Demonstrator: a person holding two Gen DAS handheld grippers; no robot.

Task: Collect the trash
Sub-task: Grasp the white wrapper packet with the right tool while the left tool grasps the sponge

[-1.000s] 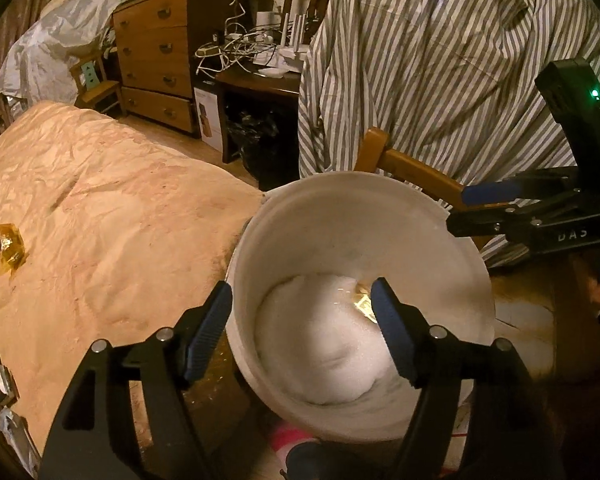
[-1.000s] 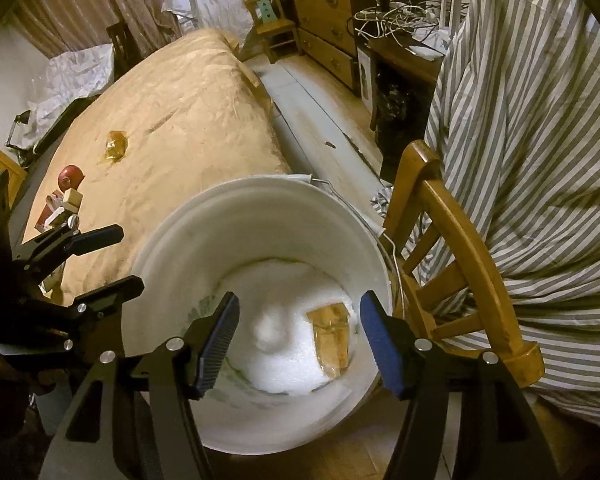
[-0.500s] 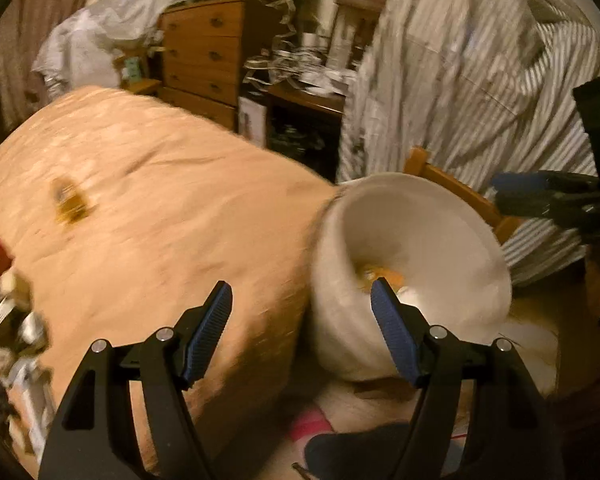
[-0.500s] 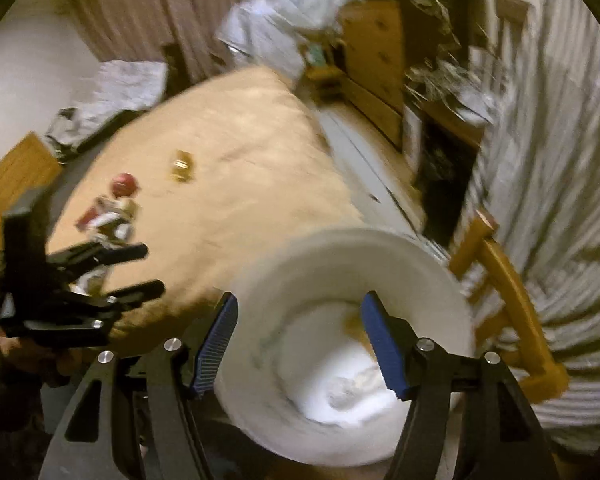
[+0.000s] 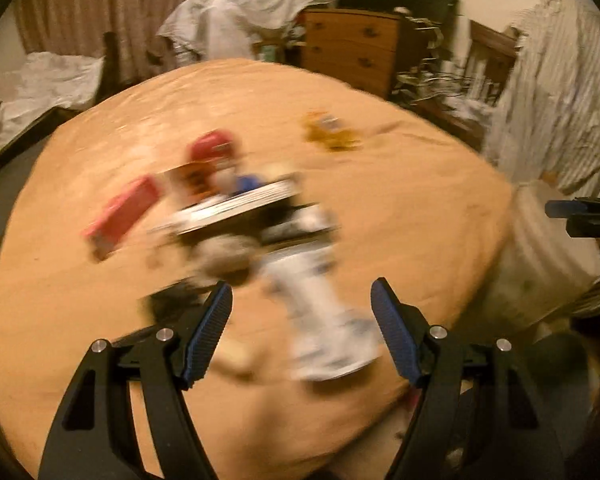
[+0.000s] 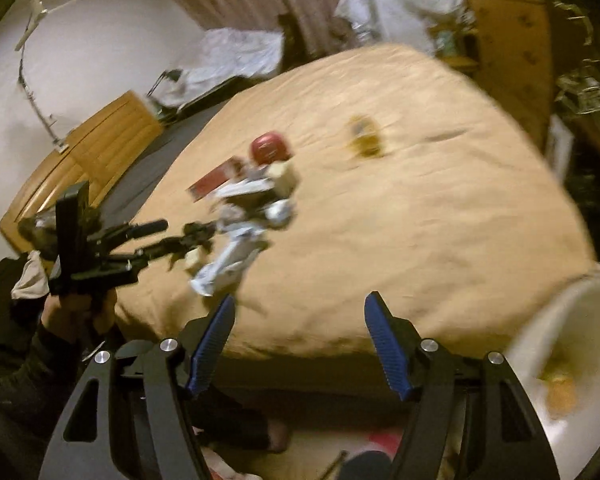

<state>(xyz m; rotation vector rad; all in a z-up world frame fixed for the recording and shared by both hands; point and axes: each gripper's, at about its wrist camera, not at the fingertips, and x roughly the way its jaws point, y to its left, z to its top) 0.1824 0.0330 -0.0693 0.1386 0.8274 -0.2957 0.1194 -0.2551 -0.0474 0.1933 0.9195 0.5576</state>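
Change: both grippers are swinging away from the bucket, now beside the right fingers, toward the bed.
Left gripper: hanging open, empty.
Right gripper: open, empty.
Trash: blurred white wrapper lying between left fingers; yellow wrapper far ahead.
Meaning: probably fetching another piece.

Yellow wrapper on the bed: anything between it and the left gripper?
Yes. A blurred pile of items lies on the bed between the open left gripper and the yellow wrapper.

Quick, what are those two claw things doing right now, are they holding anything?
Left gripper: open, holding nothing, above the blurred clutter on the bed.
Right gripper: open, holding nothing.
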